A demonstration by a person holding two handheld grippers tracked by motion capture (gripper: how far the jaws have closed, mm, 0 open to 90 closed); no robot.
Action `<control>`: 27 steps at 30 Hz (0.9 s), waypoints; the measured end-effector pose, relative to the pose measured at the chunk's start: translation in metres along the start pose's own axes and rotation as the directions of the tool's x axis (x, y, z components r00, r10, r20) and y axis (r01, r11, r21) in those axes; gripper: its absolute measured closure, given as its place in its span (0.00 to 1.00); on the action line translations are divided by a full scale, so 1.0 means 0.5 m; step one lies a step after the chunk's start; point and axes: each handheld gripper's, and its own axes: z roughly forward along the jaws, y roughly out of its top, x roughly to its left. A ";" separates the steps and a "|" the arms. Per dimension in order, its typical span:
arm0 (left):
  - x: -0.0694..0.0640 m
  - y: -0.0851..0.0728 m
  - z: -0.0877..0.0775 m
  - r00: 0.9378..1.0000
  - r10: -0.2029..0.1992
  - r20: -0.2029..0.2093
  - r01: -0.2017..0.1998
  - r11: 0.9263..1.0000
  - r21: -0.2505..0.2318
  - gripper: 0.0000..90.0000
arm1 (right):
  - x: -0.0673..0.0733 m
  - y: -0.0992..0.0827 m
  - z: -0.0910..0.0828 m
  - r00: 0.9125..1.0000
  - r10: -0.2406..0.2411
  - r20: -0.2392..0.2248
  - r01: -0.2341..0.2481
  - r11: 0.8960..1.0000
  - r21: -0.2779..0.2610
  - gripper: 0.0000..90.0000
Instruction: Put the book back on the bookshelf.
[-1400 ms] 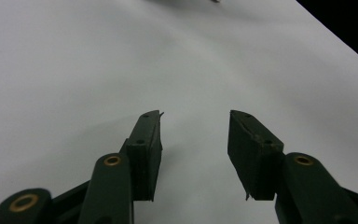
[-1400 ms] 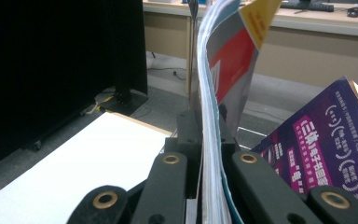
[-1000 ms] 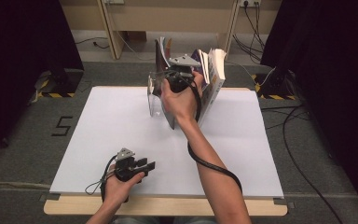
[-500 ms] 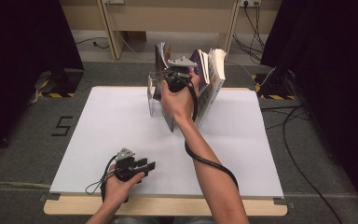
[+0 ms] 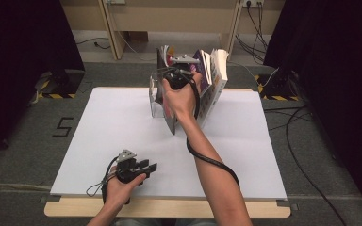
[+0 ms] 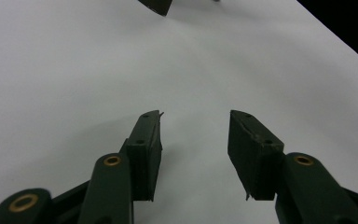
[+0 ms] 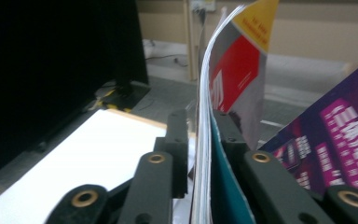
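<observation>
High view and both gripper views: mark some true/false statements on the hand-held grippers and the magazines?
1. The left hand-held gripper is open with nothing between its jaws. True.
2. It sits at the far edge of the table. False: it is at the near edge, by the person.
3. A thin magazine stands between the jaws of the right hand-held gripper. True; those jaws have just been opening, and a gap shows on one side.
4. The purple book lies flat. False: it stands leaning.

Left tongs gape over white table
</observation>
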 end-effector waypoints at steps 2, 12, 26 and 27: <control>0.000 0.000 -0.001 1.000 0.004 -0.001 -0.004 1.000 -0.002 0.60 | -0.002 -0.003 0.002 1.000 0.000 -0.008 0.000 1.000 0.011 0.81; 0.000 0.000 0.000 1.000 0.005 -0.001 -0.005 1.000 0.001 0.60 | -0.017 -0.004 -0.002 0.997 0.046 -0.067 -0.040 0.996 0.079 0.78; -0.002 0.000 0.001 1.000 0.005 0.003 -0.005 1.000 0.001 0.60 | 0.022 0.001 -0.003 1.000 0.029 -0.005 -0.028 0.985 0.170 0.94; -0.002 0.000 0.000 1.000 0.007 0.002 -0.007 1.000 -0.001 0.60 | 0.025 -0.001 -0.002 0.999 0.035 -0.009 -0.033 0.986 0.165 0.94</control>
